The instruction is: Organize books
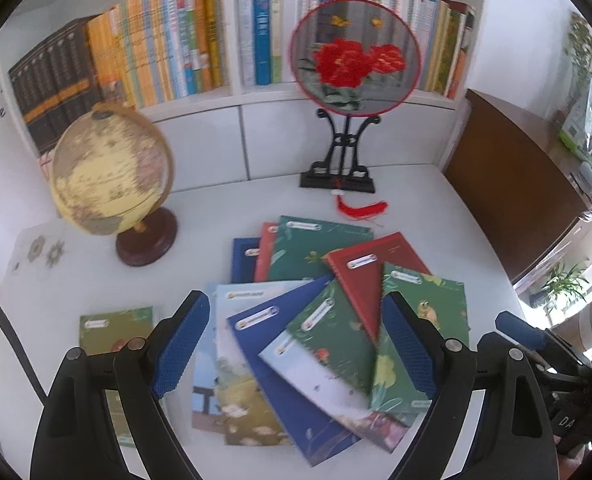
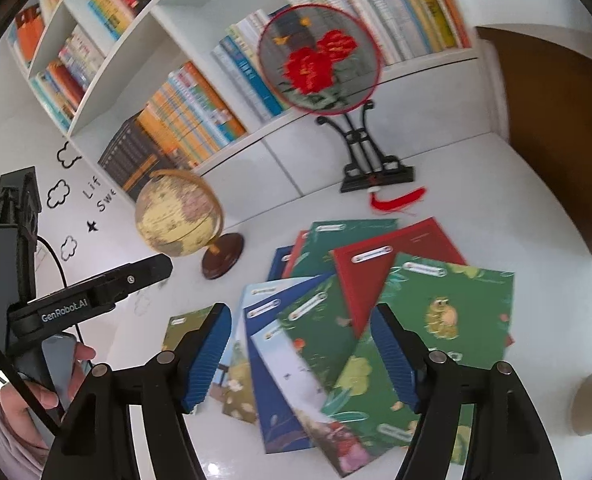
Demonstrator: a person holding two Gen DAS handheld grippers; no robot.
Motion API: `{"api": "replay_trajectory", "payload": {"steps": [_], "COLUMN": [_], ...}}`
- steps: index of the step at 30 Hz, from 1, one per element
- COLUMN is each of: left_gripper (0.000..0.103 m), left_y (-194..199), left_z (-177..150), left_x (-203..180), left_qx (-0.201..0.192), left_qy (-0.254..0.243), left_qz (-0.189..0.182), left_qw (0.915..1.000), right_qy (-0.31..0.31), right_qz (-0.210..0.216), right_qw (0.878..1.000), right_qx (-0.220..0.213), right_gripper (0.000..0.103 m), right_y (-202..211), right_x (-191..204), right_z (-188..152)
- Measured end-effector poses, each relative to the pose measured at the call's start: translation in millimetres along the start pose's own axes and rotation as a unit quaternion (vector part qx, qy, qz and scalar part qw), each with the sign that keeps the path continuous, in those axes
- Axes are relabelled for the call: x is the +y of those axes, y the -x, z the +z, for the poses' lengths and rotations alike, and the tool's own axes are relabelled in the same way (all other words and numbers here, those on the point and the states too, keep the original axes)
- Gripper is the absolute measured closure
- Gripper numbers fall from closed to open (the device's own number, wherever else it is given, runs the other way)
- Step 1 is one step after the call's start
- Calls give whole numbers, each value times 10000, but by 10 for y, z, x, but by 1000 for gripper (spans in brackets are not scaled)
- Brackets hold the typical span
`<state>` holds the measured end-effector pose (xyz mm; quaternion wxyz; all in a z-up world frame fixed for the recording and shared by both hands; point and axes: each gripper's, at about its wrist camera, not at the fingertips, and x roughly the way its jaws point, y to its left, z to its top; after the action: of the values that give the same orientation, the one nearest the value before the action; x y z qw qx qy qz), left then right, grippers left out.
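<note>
Fanned, overlapping books [image 1: 320,320] loose on white tabletop [image 1: 436,208], left gripper [image 1: 291,344] and right gripper [image 2: 302,354] both spread empty above; risk: glossy covers sliding apart under careless pinch.

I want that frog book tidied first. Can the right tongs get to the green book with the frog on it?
Probably yes. The right tongs are open and empty above the pile, and the frog book lies on top at the pile's right side, with nothing covering its cover or outer edge.
</note>
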<state>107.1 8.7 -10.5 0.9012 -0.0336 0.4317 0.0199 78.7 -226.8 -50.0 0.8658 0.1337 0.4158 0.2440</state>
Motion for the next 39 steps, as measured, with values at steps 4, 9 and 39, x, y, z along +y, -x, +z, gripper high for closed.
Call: {"api": "replay_trajectory", "payload": {"steps": [4, 9, 39], "left_gripper": [16, 16, 33], "left_y": [-144, -390, -1595], "left_z": [29, 9, -842], "left_x": [-212, -438, -943], "left_qx": [143, 463, 2237], "left_qy": [-111, -204, -438], "left_qz": [-139, -544, -1409], "left_qw": [9997, 9972, 9634], "right_qy": [-186, -583, -2065], "right_qz": [-89, -222, -679], "right_qw": [9998, 9980, 9692], "right_qx": [-27, 30, 1159], "right_gripper": [28, 25, 25], "right_y": [22, -31, -543], "right_x": [-223, -582, -1693], "right_z": [-4, -69, -629]}}
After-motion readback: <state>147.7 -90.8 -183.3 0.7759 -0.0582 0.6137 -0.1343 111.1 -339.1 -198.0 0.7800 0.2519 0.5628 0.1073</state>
